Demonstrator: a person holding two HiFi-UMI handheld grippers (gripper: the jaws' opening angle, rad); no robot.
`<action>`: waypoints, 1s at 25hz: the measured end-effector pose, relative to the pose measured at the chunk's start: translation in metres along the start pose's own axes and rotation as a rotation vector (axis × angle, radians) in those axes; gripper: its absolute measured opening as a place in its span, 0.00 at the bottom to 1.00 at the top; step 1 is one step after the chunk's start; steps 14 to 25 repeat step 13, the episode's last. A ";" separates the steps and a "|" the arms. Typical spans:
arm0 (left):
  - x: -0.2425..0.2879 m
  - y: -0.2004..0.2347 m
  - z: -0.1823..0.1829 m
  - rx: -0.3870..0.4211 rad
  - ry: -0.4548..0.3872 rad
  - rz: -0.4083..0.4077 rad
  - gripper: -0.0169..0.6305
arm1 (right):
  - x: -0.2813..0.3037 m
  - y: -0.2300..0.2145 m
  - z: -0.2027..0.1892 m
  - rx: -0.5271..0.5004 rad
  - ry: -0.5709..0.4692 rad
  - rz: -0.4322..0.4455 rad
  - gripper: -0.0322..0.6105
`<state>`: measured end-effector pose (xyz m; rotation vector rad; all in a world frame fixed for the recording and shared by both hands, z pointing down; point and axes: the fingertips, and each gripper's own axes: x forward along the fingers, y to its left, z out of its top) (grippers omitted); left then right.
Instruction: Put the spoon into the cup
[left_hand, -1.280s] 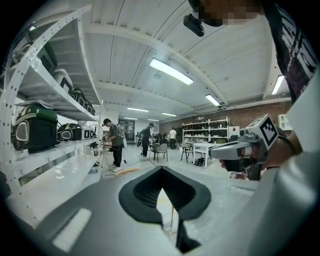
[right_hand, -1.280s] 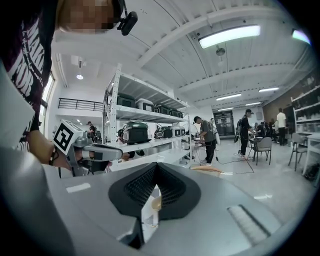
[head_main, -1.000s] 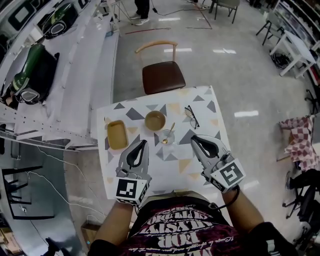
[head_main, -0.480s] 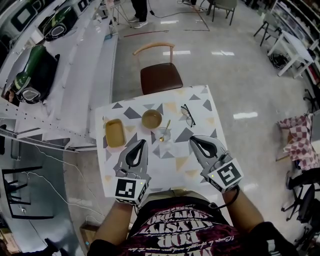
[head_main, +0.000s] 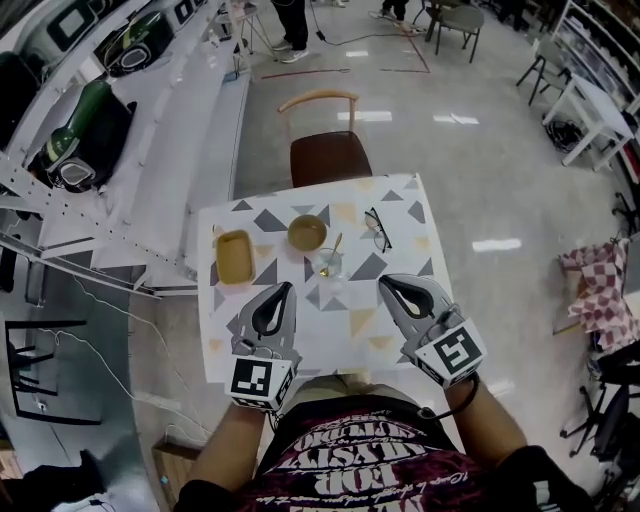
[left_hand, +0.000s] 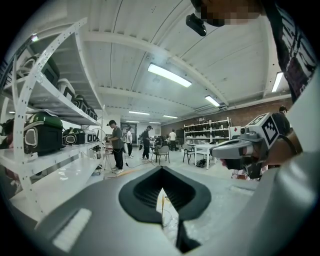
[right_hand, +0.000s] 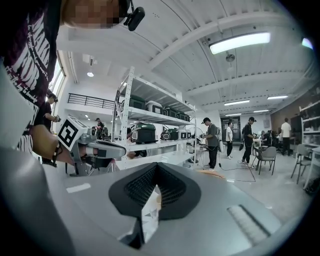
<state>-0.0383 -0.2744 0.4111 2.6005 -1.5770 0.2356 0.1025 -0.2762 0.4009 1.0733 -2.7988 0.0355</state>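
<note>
A clear glass cup (head_main: 327, 265) stands mid-table on the triangle-patterned table (head_main: 330, 325). A gold spoon (head_main: 336, 250) rests in it, its handle leaning out toward the far right. My left gripper (head_main: 284, 290) hovers over the table just left of and nearer than the cup, shut and holding nothing. My right gripper (head_main: 387, 286) is at the same distance on the cup's right, also shut and holding nothing. In the left gripper view the jaws (left_hand: 161, 170) meet at the tip, and the right gripper (left_hand: 235, 148) shows beside them. The right gripper view shows its jaws (right_hand: 156, 167) shut too.
A tan bowl (head_main: 307, 233) and a yellow tray (head_main: 234, 256) sit on the table's far left. Eyeglasses (head_main: 379, 230) lie at the far right. A brown chair (head_main: 328, 155) stands beyond the table. White shelving (head_main: 140, 150) runs along the left. People stand far off.
The head view has shifted slightly, so the table sits a little differently in frame. Both grippers stay shut in much the same place, and the spoon stays in the cup.
</note>
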 end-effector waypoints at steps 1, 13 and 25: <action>-0.003 -0.002 0.000 0.001 -0.001 0.004 0.03 | -0.002 0.001 0.000 0.001 0.001 0.001 0.09; -0.029 -0.025 0.004 0.009 -0.020 0.039 0.03 | -0.032 0.012 -0.002 0.006 0.025 0.006 0.09; -0.029 -0.025 0.004 0.009 -0.020 0.039 0.03 | -0.032 0.012 -0.002 0.006 0.025 0.006 0.09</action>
